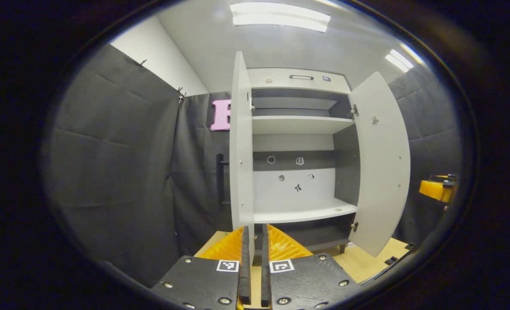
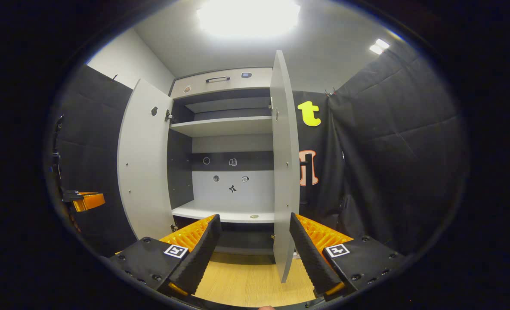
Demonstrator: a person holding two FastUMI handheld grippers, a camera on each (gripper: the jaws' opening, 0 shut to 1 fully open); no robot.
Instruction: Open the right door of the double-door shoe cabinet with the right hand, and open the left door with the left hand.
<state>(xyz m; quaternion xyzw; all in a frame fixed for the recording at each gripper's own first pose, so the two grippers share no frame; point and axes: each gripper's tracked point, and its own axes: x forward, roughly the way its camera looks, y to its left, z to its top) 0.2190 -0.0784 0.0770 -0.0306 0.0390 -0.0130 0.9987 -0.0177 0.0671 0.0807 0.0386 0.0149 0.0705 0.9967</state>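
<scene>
Standing against the black cloth wall, the double-door shoe cabinet [image 1: 298, 142] has both doors swung wide; in the left gripper view the left door [image 1: 242, 146] is seen edge-on, straight ahead of the camera, and the right door [image 1: 381, 163] shows its pale inner face, angled outward on its hinges; in the right gripper view the arrangement is mirrored, with the right door [image 2: 284, 163] edge-on just ahead and the left door [image 2: 145, 159] turned open to the side; between the doors lie the upper shelf [image 1: 300, 124] and the lower shelf [image 1: 302, 211], both white against a dark interior, with a few small stickers [image 1: 298, 174] on the back panel; above the doors runs a drawer front with a dark handle [image 1: 301, 77]; the left tongs [image 1: 255, 241] are nearly closed, the two black pads almost parallel with a narrow slit between them, and the lower edge of the left door reaches down into that slit, though I cannot tell whether the pads press on it; the right tongs [image 2: 255, 245] stand open, their ribbed pads spread wide, with the right door's bottom corner hanging in the gap close to one pad; the cabinet rests on a light wooden floor [image 2: 246, 280]; ceiling lights [image 1: 280, 17] glow overhead.
</scene>
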